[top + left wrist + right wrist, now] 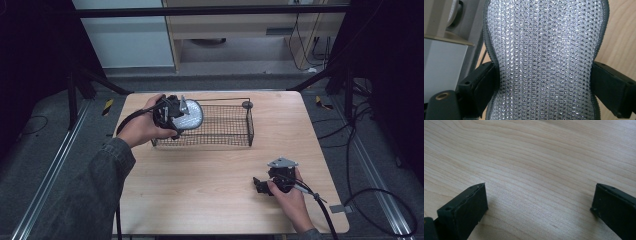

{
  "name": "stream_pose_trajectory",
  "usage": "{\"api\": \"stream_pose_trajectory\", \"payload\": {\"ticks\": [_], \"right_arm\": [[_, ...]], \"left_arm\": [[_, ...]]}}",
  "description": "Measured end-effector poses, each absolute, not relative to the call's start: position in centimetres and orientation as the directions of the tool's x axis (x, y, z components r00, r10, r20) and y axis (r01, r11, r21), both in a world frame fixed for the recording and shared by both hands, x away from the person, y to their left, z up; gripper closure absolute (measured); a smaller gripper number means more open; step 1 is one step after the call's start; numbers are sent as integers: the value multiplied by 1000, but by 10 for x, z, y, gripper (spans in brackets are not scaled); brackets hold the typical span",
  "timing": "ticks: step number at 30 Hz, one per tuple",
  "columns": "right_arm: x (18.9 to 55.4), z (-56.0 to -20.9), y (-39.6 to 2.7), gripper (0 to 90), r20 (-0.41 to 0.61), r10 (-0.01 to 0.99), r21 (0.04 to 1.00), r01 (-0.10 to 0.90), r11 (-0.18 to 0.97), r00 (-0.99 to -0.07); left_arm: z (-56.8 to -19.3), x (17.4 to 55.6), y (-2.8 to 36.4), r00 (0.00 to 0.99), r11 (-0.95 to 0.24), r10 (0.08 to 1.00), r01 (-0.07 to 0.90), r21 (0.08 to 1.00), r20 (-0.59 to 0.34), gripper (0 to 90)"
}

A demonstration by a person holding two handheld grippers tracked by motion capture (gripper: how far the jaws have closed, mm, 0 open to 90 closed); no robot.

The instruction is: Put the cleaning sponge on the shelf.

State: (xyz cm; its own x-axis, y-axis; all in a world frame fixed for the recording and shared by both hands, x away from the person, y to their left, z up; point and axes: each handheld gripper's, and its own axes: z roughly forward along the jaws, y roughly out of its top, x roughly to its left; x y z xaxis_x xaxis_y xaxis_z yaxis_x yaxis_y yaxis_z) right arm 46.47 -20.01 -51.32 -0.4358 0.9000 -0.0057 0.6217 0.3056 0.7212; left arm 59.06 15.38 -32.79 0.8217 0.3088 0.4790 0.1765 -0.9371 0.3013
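High view, left of centre: the left gripper (172,117) is clamped on a silver, sparkly mesh-textured oval pad with a grey rim (189,114), holding it over the left end of the black wire basket (235,141), probably so it can drop straight in or lift clear. In the left gripper view the jaws pinch that pad's narrowed waist, likely the surest grip. Lower right of the high view, the right gripper (261,185) idles low over the pale wooden table (200,190), jaws spread and empty, apparently keeping clear.
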Motion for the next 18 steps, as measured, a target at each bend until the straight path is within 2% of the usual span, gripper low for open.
{"api": "stream_pose_trajectory", "payload": {"ticks": [4,18], "right_arm": [[465,-513,-200,4,-4,899,722,621,306,-439],[465,-513,-200,6,-6,899,722,620,307,-439]], "left_arm": [[-328,600,159,817,-932,333,210,294,471,98],[-320,613,159,798,-932,329,187,312,506,98]]}}
